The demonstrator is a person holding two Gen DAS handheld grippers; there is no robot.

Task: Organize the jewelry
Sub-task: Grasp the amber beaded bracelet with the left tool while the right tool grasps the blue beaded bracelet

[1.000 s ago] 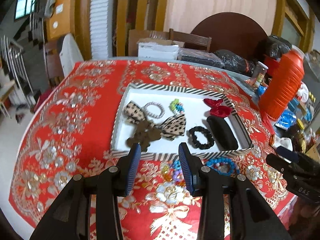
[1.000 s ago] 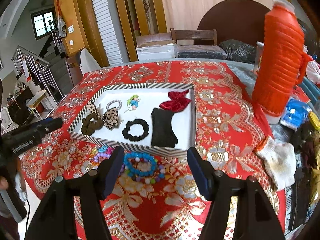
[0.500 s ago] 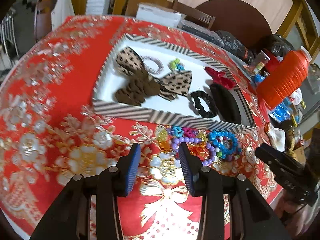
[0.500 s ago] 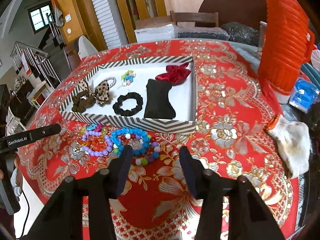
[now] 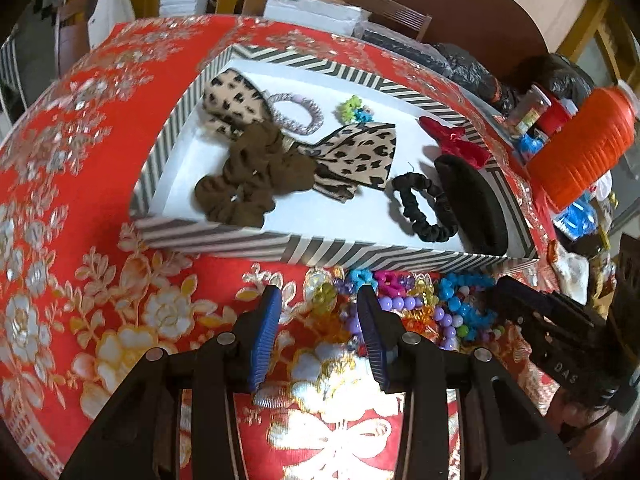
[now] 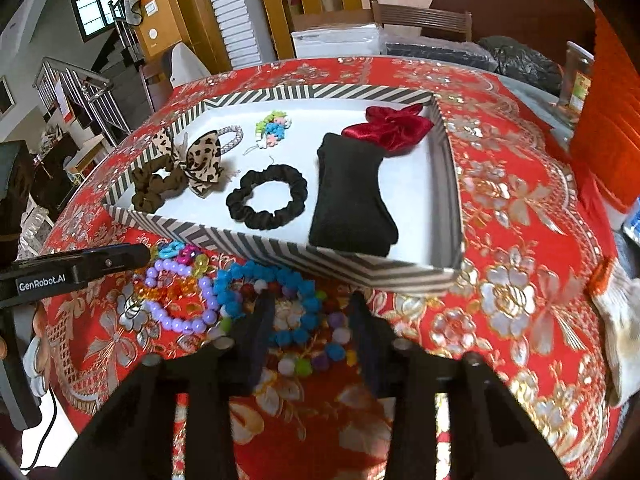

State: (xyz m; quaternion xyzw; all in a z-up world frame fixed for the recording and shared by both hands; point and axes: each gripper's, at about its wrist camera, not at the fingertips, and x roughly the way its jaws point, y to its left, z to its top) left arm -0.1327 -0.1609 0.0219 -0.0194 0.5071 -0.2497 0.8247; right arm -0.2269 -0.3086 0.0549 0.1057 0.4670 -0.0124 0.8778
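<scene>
A striped tray [image 5: 224, 236] [image 6: 280, 246] on the red tablecloth holds scrunchies, bows and a black headband [image 6: 352, 196]. Several bead bracelets lie on the cloth in front of it: a purple one [image 6: 180, 304] [image 5: 394, 304], a blue one [image 6: 272, 280] [image 5: 460, 300], and a mixed-colour one [image 6: 312, 356]. My left gripper [image 5: 320, 300] is open, low over the cloth at the left end of the bead pile. My right gripper [image 6: 310, 306] is open, its fingers straddling the blue and mixed-colour bracelets.
An orange thermos [image 5: 580, 152] stands at the right with clutter behind it. A white glove [image 6: 620, 320] lies on the cloth at the right. The table edge falls away close to both grippers. Chairs and boxes stand behind the table.
Both grippers have moved forward and down toward the bracelets in front of the tray. The right jaws have narrowed and now sit around the blue bracelet.
</scene>
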